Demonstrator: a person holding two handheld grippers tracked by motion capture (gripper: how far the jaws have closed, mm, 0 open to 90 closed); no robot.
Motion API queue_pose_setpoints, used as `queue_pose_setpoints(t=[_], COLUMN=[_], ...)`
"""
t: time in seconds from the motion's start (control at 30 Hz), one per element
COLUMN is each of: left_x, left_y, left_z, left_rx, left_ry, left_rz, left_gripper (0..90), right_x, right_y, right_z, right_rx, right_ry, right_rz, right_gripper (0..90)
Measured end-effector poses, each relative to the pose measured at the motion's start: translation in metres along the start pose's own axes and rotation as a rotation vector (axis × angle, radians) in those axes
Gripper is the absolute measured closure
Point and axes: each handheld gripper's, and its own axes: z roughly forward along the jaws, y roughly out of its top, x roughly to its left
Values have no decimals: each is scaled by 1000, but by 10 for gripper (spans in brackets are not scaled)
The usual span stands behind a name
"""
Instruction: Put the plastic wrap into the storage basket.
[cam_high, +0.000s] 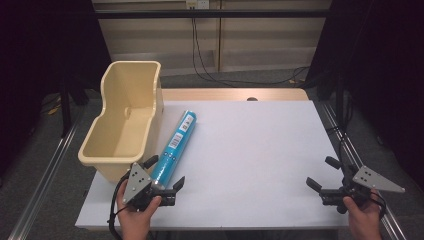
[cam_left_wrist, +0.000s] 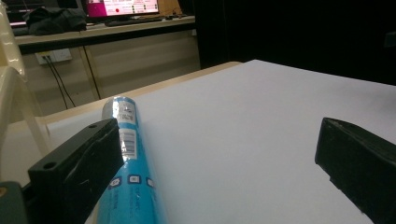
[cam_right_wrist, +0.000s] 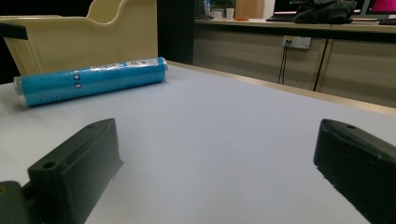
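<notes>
our left claw (cam_high: 164, 175) sits at the near end of the blue roll (cam_high: 177, 144), spread wide, the roll just inside one jaw and not yet pinched. our right claw (cam_high: 324, 181) rests spread and empty, well apart. the roll lies on the worktop (cam_high: 260, 150) beside the cream tub (cam_high: 125, 120). we judge the grasp is in hand; next we centre, squeeze, then lift toward the tub.

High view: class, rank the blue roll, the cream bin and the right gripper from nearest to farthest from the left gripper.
1. Blue roll: its near end lies between the open jaws of the left gripper.
2. Cream bin: just beyond, at the table's left edge.
3. Right gripper: far across, at the near right corner.
</notes>
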Motion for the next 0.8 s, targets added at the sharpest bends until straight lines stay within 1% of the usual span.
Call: queue_pose_setpoints(t=[0.13,0.17,0.27,0.37,0.4,0.47,0.63,0.8], left_x=[-4,-6,-7,-9,-9,-11,-12,-12], left_y=[2,3,5,7,7,8,11,13], left_z=[4,6,7,12,13,17,29,44], left_rx=[15,17,16,16,21,20,22,48], left_ry=[3,-1,3,1,-1,-4,4,11], left_rz=[21,23,24,8,8,0,0,8], left_gripper=[5,4,3,3,3,2,0,0], right_x=[0,1,1,2,2,2,1,1], right_y=[1,2,0,0,0,1,1,0], right_z=[0,1,3,4,4,4,4,4], right_rx=[-2,-4,3,11,11,9,7,11], right_ry=[1,2,10,13,13,14,10,15], right_rz=[8,1,4,-4,-4,-3,1,-3], right_gripper=[1,1,2,2,2,3,3,3])
